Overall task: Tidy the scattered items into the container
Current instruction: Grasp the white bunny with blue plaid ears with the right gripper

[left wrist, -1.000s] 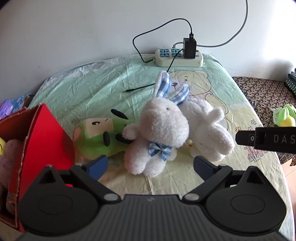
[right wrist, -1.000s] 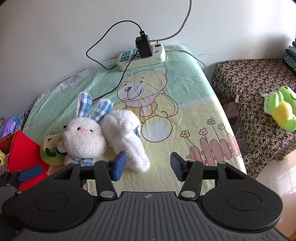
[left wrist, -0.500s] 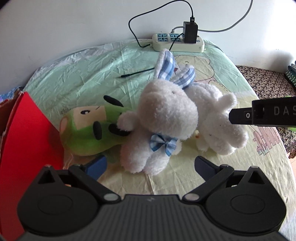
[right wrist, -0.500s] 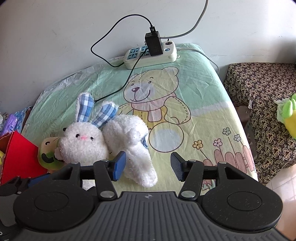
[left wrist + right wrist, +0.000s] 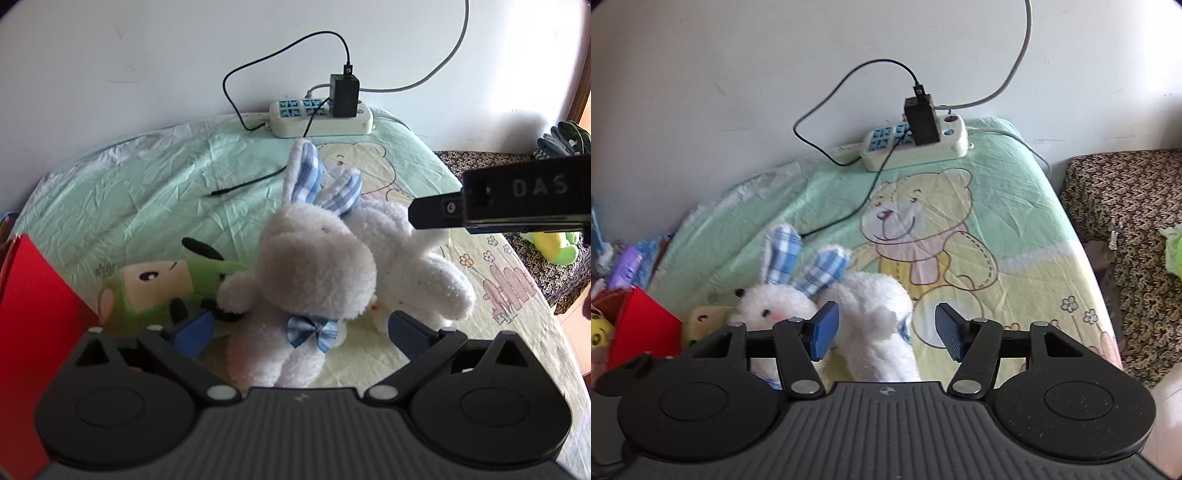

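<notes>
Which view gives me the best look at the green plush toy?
The left wrist view: the green plush toy with the tan square face lies in plain sight beside the white plush bunny. In the right wrist view only a sliver of its face shows, behind the claw linkage.

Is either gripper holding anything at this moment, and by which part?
Nothing is held. The left gripper is open astride the white bunny; the right gripper is open around the white plush.

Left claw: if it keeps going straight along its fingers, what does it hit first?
Most likely the white bunny plush with the blue bow tie: its body lies between the open fingers of the left claw. The green plush sits beside the left finger and might brush it; depth is unclear.
</notes>
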Available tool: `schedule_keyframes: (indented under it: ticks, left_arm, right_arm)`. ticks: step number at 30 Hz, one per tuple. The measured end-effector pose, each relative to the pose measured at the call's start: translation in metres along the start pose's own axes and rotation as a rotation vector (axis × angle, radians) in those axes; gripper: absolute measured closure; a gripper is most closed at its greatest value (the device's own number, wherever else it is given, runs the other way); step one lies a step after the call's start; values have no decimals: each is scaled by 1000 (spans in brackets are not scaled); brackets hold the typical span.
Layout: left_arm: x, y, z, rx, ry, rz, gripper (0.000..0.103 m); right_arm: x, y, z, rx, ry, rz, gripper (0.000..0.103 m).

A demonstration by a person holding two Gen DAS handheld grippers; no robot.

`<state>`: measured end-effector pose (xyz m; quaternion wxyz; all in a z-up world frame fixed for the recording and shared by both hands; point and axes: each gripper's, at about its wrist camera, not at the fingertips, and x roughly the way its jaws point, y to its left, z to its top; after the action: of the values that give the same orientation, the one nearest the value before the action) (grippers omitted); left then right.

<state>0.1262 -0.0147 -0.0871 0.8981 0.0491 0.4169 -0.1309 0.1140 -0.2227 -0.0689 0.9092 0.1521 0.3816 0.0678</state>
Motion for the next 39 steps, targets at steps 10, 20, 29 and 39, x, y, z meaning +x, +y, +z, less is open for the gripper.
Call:
schedule_keyframes:
  ticks: [10, 20, 29, 39]
  left_arm:
    - [16, -2, -2, 18, 24, -30, 20]
    - [26, 7, -11, 13, 29, -7, 45]
    - [19, 11, -10, -26, 33, -33, 54]
    - [-28, 1, -10, -48, -29, -72, 59]
  right_arm:
    - [17, 42, 2, -88, 82, 217, 43]
    - [51, 35, -3, 5, 191, 252, 40]
    - [46, 28, -3, 57, 207, 282, 54]
    - [1, 30, -4, 76, 134, 327, 59]
